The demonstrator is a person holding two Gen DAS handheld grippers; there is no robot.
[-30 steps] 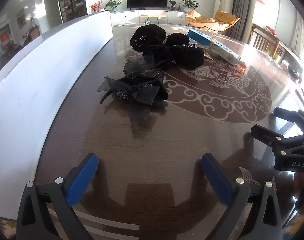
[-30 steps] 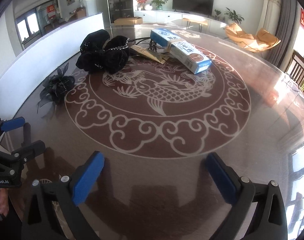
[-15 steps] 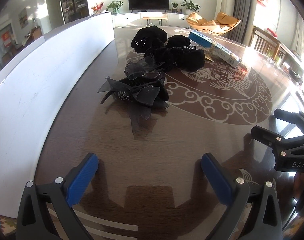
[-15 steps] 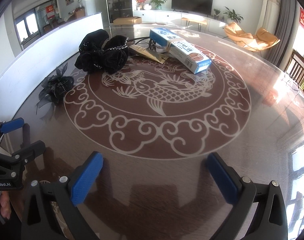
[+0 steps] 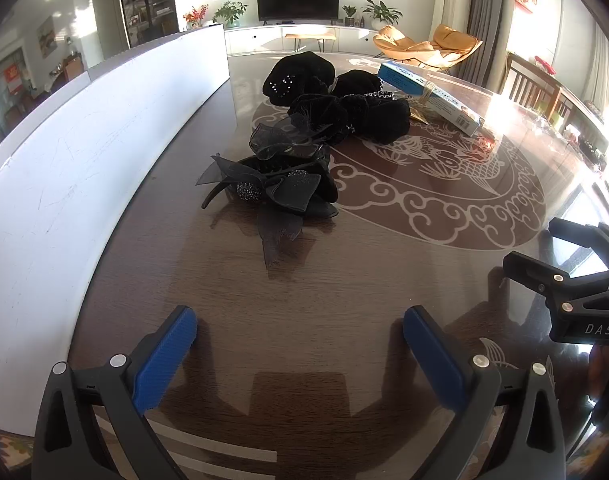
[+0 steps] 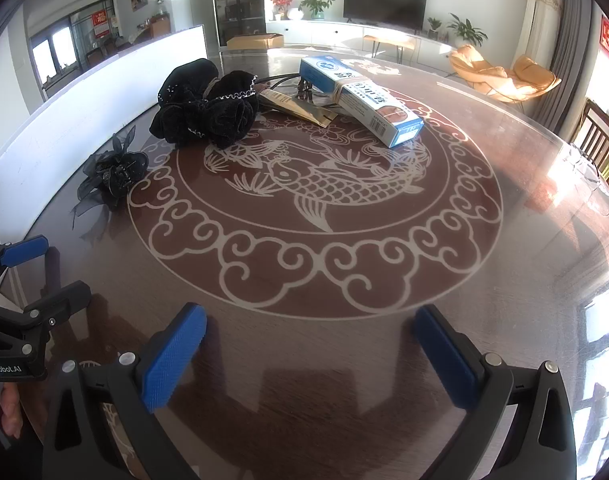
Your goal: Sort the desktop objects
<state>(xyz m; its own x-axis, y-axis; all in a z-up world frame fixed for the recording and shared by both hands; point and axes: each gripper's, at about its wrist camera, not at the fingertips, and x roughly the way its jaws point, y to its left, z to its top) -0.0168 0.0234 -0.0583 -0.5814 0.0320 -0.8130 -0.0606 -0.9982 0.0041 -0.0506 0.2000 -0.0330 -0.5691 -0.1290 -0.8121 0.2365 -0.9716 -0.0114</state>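
A black gauze bow hair clip [image 5: 276,188] [image 6: 112,174] lies on the brown table by the white board. Behind it sit black velvet scrunchies [image 5: 344,112] [image 6: 208,112] in a heap. A blue-and-white box [image 5: 432,96] [image 6: 364,96] and a gold packet [image 6: 300,106] lie farther back. My left gripper [image 5: 300,344] hovers open over bare table, well short of the bow clip. My right gripper [image 6: 310,344] is open too, near the front rim of the fish medallion, with nothing between its fingers. Each gripper shows at the edge of the other's view.
A long white board [image 5: 84,152] stands along the table's left edge. The round table [image 6: 524,240] has a carp pattern under a glossy top. Wooden chairs [image 5: 532,88] stand at the right, and sun glare falls on that side.
The left gripper has crept slightly forward toward the bow clip; the view has shifted a little. The right gripper has barely moved. Both stay open.
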